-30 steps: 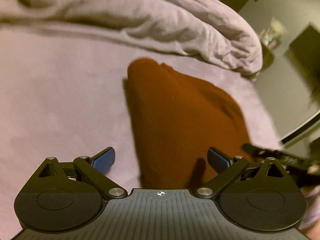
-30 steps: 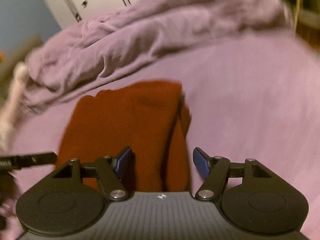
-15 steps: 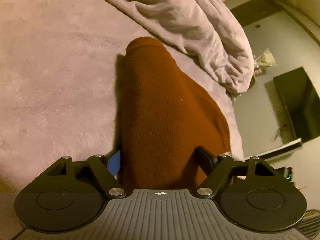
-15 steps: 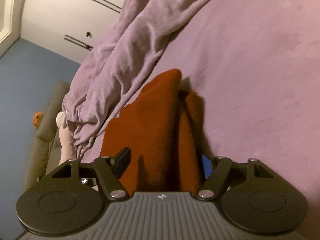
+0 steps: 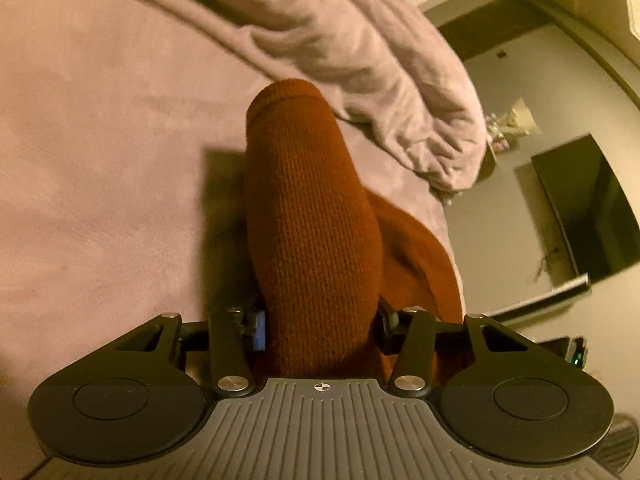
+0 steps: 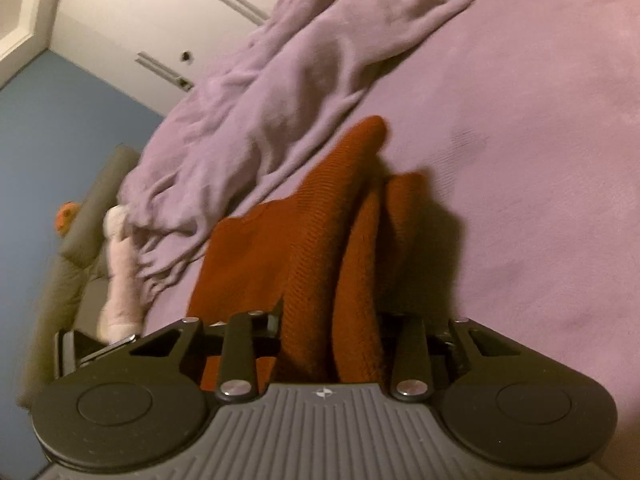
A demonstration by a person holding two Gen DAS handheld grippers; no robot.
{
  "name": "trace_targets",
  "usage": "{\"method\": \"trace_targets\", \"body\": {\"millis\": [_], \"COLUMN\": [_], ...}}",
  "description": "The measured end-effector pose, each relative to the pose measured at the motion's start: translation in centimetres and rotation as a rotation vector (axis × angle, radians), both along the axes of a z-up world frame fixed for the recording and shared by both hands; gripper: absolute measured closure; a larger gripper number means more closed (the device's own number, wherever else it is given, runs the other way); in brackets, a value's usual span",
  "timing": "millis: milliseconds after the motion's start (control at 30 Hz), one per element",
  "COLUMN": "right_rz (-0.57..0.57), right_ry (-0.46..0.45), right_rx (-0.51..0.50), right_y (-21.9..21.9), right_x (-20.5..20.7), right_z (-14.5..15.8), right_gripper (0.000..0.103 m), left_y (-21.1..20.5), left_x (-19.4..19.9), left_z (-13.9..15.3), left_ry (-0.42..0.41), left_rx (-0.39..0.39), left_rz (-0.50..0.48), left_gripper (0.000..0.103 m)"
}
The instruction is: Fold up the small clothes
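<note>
Both tongs are pinching the same rust knit: the left tongs (image 5: 320, 328) are pressing its fingers into a thick roll of the knit (image 5: 312, 216), and the right tongs (image 6: 328, 328) are squeezing several bunched layers of it (image 6: 320, 240). In each wrist view the cloth is running from the bottom centre of the frame up toward the middle, so its long axis is lying straight ahead of each grip, away from the person. The far end is resting on the purple bed (image 5: 100, 152), its rounded hem touching or just short of the rumpled blanket (image 5: 360, 60) in the upper part of the frame (the blur is making that contact hard to judge). The near end is hanging raised off the bed, casting a shadow beside it. Neither hand is looking nearer; they are sharing the near edge. My judgement: the coming fold is depending on carrying that held edge forward, along the axis, over the resting far end.
</note>
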State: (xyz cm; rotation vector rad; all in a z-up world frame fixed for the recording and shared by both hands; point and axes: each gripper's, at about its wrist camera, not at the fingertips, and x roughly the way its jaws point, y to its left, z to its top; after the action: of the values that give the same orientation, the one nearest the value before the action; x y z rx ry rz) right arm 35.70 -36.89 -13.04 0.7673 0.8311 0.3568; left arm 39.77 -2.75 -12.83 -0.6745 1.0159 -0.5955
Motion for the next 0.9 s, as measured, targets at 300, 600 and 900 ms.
{"method": "trace_targets", "body": {"millis": [300, 600, 900], "right_rz": [0.126, -0.075, -0.15], "right_ry": [-0.004, -0.056, 0.04], "right_rx": [0.006, -0.239, -0.062], "right_y": [10.7, 11.6, 12.7], "right_x": [-3.7, -12.9, -20.8], "right_z": [0.3, 2.4, 0.5], "right_gripper": [0.071, 0.054, 0.054], "left_y": [8.0, 11.3, 11.7], "left_x": [-5.8, -16.4, -21.7], "left_z": [4.4, 5.6, 2.1], "left_ry": [-0.058, -0.194, -0.059], "left_rx": [0.246, 0.552, 0.399], "left_rz": [0.059, 0.19, 0.203], "left_gripper": [0.048, 0.034, 0.025]}}
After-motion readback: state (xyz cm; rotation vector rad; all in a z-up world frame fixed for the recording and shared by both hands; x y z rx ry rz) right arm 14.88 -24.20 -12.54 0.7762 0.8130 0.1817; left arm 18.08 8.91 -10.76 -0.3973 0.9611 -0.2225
